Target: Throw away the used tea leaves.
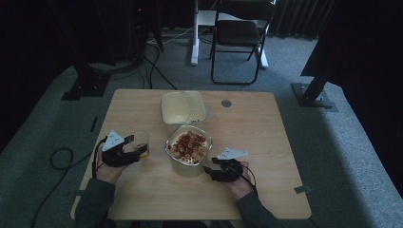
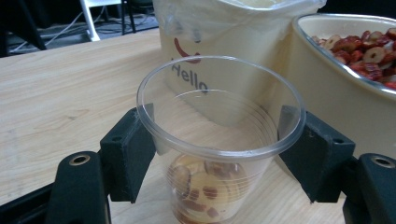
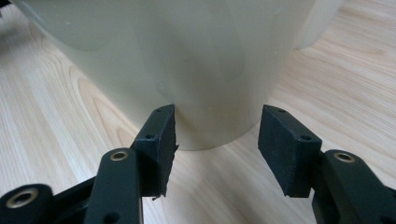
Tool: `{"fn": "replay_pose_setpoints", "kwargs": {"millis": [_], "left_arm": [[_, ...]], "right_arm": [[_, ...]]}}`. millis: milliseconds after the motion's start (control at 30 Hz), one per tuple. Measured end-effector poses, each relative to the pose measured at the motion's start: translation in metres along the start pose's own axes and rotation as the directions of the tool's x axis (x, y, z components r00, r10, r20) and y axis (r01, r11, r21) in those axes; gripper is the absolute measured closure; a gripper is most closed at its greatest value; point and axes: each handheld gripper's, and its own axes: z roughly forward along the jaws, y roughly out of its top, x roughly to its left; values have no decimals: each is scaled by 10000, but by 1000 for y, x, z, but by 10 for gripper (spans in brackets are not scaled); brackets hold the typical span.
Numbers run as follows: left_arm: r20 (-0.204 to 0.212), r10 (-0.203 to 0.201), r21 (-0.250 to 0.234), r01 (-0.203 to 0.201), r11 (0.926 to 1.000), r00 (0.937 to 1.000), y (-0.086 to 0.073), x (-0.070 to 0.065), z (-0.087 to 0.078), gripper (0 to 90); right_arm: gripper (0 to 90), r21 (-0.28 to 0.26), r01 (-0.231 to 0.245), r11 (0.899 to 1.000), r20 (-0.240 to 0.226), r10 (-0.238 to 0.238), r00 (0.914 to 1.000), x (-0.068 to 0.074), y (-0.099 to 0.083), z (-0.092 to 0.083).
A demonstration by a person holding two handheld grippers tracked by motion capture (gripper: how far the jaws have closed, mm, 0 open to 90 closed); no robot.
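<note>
Slices of dried red fruit already lie in the bottom of the clear cup (image 2: pixel 219 140), at the left of the high view, pinched by the left gripper (image 1: pixel 138 148). Most slices remain in the tub (image 1: pixel 187 164) at centre. The right gripper (image 3: pixel 217 135), jaws apart and holding nothing, waits near its base.

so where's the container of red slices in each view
High view: the container of red slices stands mid-table, between the left gripper and the right gripper.
Left gripper view: its cream wall and red slices fill the right edge, behind the clear cup.
Right gripper view: its pale wall looms just beyond the open fingers.
Shared landmark: the wooden table.
</note>
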Motion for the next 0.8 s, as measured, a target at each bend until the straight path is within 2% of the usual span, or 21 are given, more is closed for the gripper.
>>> {"fn": "replay_pose_setpoints", "kwargs": {"millis": [167, 433, 567, 667, 800], "left_arm": [[-189, -48, -7, 48, 10000, 9998, -1, 7, -1, 295], [-546, -67, -6, 67, 10000, 9985, 0, 14, 2, 295], [-765, -88, -57, 84, 9999, 9970, 3, 19, 5, 295], [-1059, -49, -136, 34, 9999, 9944, 7, 23, 6, 295], [-1556, -50, -418, -16, 9991, 9878, 14, 30, 8, 295]], "right_arm": [[460, -125, 103, 9999, 19, -103, 9999, 7, 14, 18], [467, -366, -95, 9993, 29, 96, 9999, 6, 35, 43], [470, -463, -66, 9989, 198, 75, 9998, 5, 45, 55], [476, -509, -227, 9984, 242, 240, 9994, 3, 51, 63], [485, -577, -407, 9975, 315, 426, 9986, 2, 58, 73]]}}
